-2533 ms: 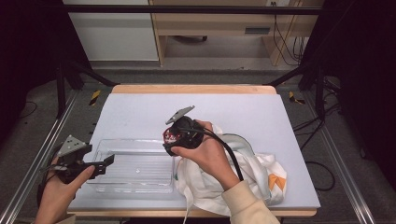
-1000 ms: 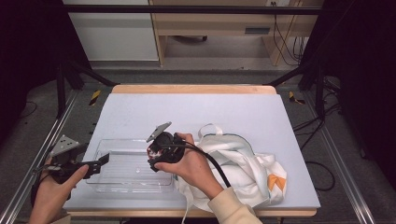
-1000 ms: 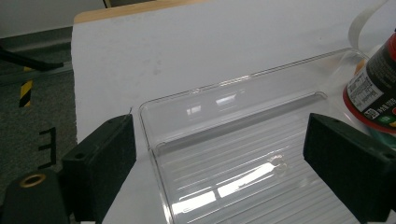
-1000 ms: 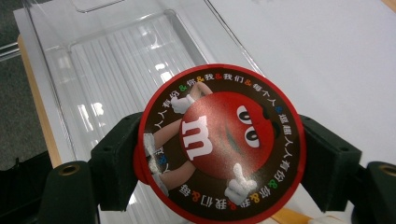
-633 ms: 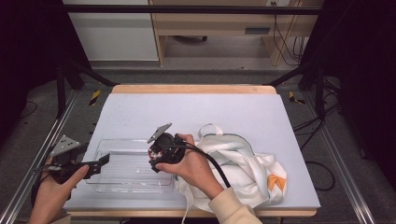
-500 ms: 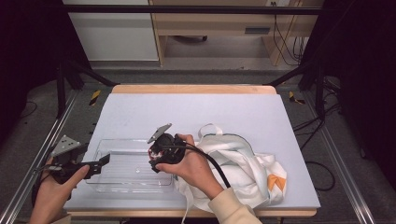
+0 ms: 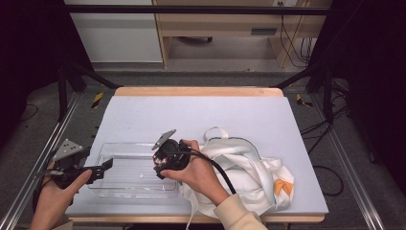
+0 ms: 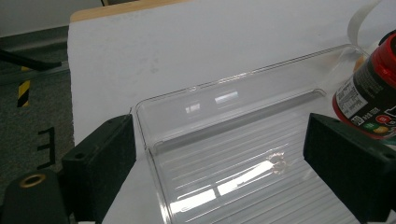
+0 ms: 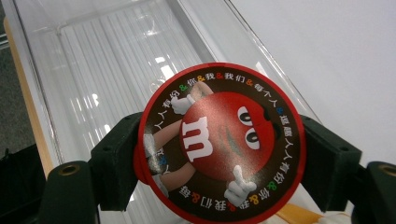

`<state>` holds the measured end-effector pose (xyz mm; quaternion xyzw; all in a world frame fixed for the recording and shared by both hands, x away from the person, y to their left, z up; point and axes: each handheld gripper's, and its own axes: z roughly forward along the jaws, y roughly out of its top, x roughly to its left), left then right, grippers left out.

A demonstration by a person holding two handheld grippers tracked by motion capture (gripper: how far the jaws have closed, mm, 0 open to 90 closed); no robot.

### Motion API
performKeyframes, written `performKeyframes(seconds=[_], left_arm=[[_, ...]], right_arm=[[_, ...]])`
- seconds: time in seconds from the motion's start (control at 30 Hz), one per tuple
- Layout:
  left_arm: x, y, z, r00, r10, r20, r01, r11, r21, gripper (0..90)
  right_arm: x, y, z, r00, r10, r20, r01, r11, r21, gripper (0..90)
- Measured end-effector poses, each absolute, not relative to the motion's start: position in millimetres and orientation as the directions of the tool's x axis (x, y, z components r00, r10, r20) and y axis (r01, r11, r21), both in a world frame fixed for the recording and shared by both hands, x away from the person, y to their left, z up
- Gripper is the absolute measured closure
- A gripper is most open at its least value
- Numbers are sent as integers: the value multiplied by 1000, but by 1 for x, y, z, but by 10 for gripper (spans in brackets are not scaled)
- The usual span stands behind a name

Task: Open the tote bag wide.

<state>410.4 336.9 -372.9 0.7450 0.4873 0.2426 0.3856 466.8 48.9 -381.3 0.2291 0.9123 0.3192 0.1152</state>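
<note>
bright, even overhead light; glare streaks the clear tray (image 8: pixel 224 154); dark surroundings.

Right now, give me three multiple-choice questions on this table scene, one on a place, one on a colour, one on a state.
1. Where is the white bag?
A. right of the clear tray
B. inside the tray
C. on the floor

2. What colour is the lid of the candy jar?
A. blue
B. red with a dark ring
C. green

3. How is the left gripper?
A. shut on the jar
B. shut on the bag
C. open, fingers either side of the tray's corner

Answers: 1 A, the high view shows the bag beside the tray's right end. 2 B, the right gripper view shows it. 3 C, nothing is pressed between its fingers.
</note>
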Motion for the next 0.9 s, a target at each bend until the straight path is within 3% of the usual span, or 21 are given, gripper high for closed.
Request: performKeyframes(seconds=[0.9], left_arm=[[410,336,-373,415,910,-13,541,-236,807,94]], right_arm=[[469,53,-395,-870,488,-67,351,709,612,247]])
